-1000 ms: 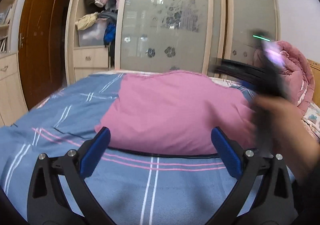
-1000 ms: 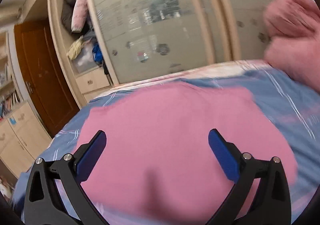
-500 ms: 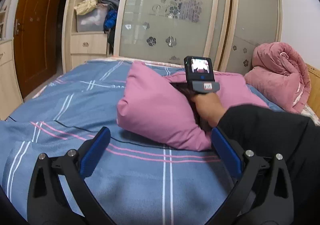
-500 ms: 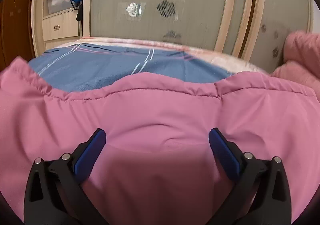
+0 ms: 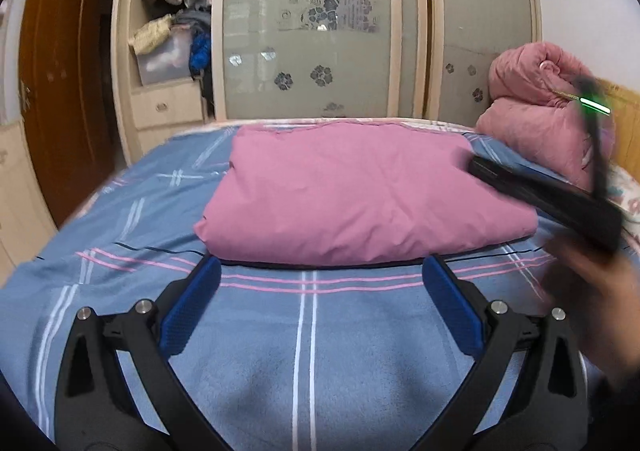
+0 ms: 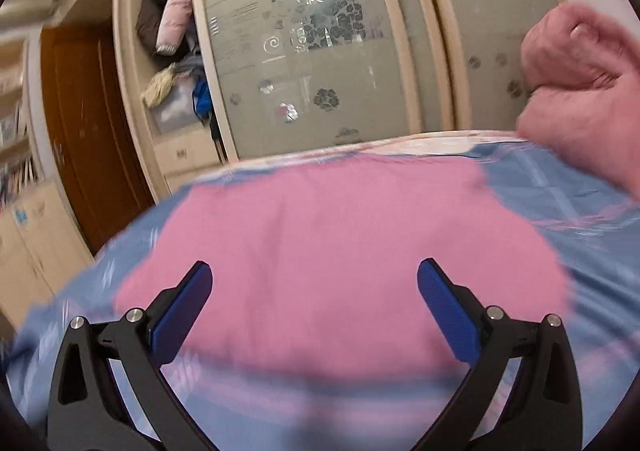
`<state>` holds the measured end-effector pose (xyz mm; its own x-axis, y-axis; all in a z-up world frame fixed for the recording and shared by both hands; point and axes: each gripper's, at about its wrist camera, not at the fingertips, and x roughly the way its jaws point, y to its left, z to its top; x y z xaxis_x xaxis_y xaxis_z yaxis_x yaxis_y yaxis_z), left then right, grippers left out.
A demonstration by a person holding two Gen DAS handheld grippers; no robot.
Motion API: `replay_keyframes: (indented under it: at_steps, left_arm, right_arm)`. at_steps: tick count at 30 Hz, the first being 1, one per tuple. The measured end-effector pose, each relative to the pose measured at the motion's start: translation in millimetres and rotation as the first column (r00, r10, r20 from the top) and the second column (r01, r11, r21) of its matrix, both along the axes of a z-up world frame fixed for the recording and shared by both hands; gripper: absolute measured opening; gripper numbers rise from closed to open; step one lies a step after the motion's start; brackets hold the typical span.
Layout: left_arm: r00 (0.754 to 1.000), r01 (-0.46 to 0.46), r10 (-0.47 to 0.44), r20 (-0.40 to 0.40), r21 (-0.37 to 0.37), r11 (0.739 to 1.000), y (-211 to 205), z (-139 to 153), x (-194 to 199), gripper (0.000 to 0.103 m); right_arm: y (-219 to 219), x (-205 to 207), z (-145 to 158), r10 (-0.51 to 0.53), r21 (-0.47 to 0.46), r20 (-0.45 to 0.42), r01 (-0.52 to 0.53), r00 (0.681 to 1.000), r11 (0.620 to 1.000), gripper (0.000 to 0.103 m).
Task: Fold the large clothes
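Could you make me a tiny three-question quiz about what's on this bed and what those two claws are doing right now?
1. True or false: the left claw is clamped on the pink folded garment.
2. Multiple choice: what lies at the right end of the bed, beyond the garment? A) a stack of books B) a rolled pink quilt C) a laundry basket
3. Fill in: the garment lies on a blue ____ with pink and white stripes.

Key:
1. False. Its jaws stand apart above the blanket, just short of the garment.
2. B.
3. Blanket. The right claw is also spread wide, gripping nothing.
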<state>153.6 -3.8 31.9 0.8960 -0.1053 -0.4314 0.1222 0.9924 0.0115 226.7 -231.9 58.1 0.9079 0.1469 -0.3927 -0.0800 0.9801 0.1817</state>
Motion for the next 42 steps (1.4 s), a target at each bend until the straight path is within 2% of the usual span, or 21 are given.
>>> replay_keyframes:
  at_steps: [1, 3, 6, 12, 15, 17, 20, 26, 29, 32, 42]
  left_arm:
    - [1.000, 0.002, -0.002, 0.006, 0.002, 1.000, -2, 0, -3, 0.101]
    - [1.000, 0.012, -0.012, 0.017, 0.010, 1.000, -11, 1, -13, 0.101]
    - [1.000, 0.008, -0.008, 0.026, 0.011, 1.000, -19, 0, -23, 0.101]
    - [0.992, -0.124, 0.126, 0.015, -0.060, 0.990, -19, -1, -41, 0.101]
    - [0.992, -0.120, 0.122, 0.032, -0.061, 0.991, -18, -4, -55, 0.101]
    - [0.993, -0.106, 0.107, 0.041, -0.040, 0.994, -18, -6, -60, 0.101]
    - [0.997, -0.077, 0.077, 0.012, -0.020, 0.997, -17, -10, -61, 0.101]
    - [0.989, -0.146, 0.146, -0.023, -0.007, 0.989, -9, -19, -54, 0.101]
    - [0.991, -0.120, 0.119, -0.054, -0.013, 0.993, -7, -19, -49, 0.101]
    - [0.993, -0.108, 0.108, -0.053, 0.002, 0.994, -9, -20, -48, 0.101]
    - [0.996, -0.062, 0.062, -0.063, 0.009, 0.998, -17, -21, -49, 0.101]
  right_arm:
    - [-9, -31, -2, -0.022, -0.019, -0.016, 0.022, 1.000, 1.000, 0.102]
    - [-16, -64, -6, -0.089, -0.066, -0.048, 0.086, 0.995, 0.994, 0.102]
    - [-27, -112, -16, -0.134, -0.070, -0.059, 0.130, 0.989, 0.989, 0.102]
    - [-25, -148, -26, -0.126, -0.132, -0.046, 0.119, 0.991, 0.984, 0.102]
    - [-32, -164, -26, -0.139, -0.145, -0.015, 0.136, 0.990, 0.980, 0.102]
    - [-31, -164, -26, -0.154, -0.157, -0.009, 0.150, 0.988, 0.976, 0.102]
    - [-30, -163, -29, -0.145, -0.171, -0.016, 0.140, 0.989, 0.975, 0.102]
    - [-26, -160, -34, -0.122, -0.168, -0.040, 0.113, 0.992, 0.979, 0.102]
    - [-28, -157, -34, -0.124, -0.140, -0.045, 0.116, 0.991, 0.983, 0.102]
    - [-31, -154, -35, -0.138, -0.121, -0.055, 0.131, 0.989, 0.984, 0.102]
    - [-29, -148, -39, -0.142, -0.129, -0.074, 0.132, 0.987, 0.983, 0.102]
